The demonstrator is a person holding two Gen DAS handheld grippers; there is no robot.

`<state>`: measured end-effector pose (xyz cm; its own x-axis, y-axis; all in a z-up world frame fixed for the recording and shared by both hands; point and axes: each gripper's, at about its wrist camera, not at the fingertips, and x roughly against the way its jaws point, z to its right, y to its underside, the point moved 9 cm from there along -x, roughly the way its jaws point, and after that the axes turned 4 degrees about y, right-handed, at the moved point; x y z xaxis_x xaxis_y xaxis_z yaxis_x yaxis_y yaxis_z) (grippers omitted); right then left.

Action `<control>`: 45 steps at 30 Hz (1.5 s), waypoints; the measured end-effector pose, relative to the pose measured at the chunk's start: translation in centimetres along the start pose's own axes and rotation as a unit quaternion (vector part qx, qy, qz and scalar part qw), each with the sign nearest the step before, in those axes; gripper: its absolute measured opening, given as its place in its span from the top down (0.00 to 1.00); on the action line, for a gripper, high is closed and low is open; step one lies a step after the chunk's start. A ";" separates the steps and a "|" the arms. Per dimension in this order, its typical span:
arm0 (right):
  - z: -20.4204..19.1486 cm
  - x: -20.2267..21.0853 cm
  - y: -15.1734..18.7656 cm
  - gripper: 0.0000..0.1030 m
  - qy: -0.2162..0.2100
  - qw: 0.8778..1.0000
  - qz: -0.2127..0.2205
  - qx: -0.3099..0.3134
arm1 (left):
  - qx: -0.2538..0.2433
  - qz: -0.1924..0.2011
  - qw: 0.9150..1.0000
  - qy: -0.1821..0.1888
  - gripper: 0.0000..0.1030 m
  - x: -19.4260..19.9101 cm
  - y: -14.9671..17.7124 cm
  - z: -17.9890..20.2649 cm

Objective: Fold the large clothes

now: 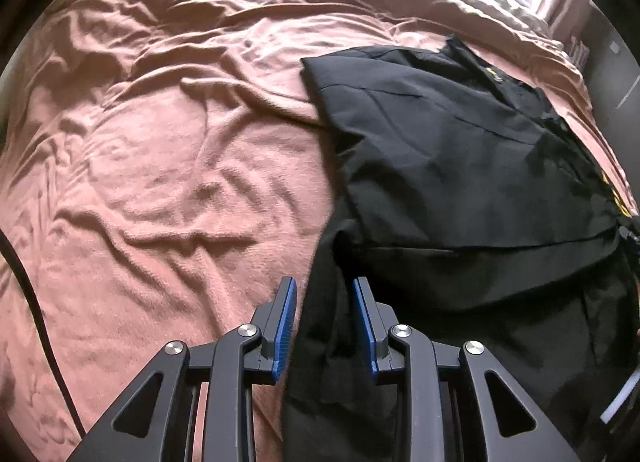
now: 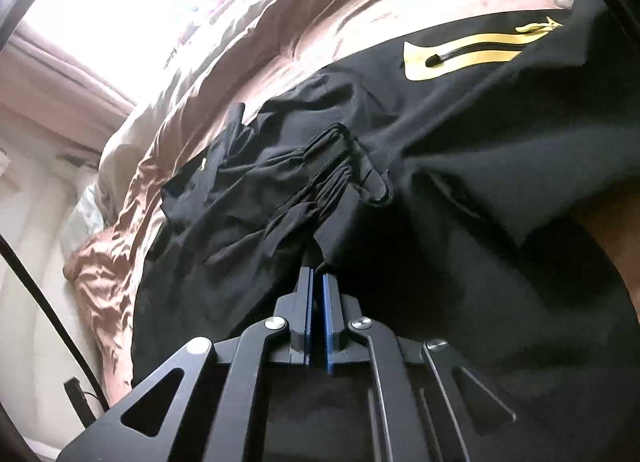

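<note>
A black garment (image 1: 460, 166) is seen lying on a rumpled pink bedspread (image 1: 160, 150), at the right of the left wrist view. Its upper part is already laid over in a flat panel with a straight edge, so a first fold is judged to be made; the lower part is left loose and bunched.

The left gripper (image 1: 324, 302) is held partly open at the bottom centre of its frame, with the garment's left edge seen between the fingers. No pressing of the pads on the cloth is seen.

The right gripper (image 2: 316, 282) is shown shut at the lower centre of its view, and a gathered edge of black cloth appears to be pinched at the tips. A yellow zip trim (image 2: 460, 54) is visible at the upper right. Further folding and smoothing are judged to remain.
</note>
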<state>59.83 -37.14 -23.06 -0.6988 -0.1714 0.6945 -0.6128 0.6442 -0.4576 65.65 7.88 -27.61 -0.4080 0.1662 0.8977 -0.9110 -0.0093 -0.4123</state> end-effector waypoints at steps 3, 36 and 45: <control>0.6 -0.5 0.4 0.99 0.001 1.000 -0.005 -0.009 | 0.013 -0.004 1.000 0.008 0.70 -0.6 0.1 -0.5; 10.7 22.8 2.5 0.28 0.072 0.971 0.217 -0.066 | -0.061 0.057 0.993 0.083 0.43 9.4 -1.4 19.6; 17.2 26.6 2.4 0.28 0.070 0.948 0.274 -0.144 | -0.087 0.038 0.991 0.093 0.43 5.8 -1.7 25.0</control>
<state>33.40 -53.02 -15.25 -0.8153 0.3349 0.4724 -0.0325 0.7881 -0.6146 63.30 -15.81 -17.83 -0.4425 0.3514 0.8251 -0.8467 0.1394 -0.5134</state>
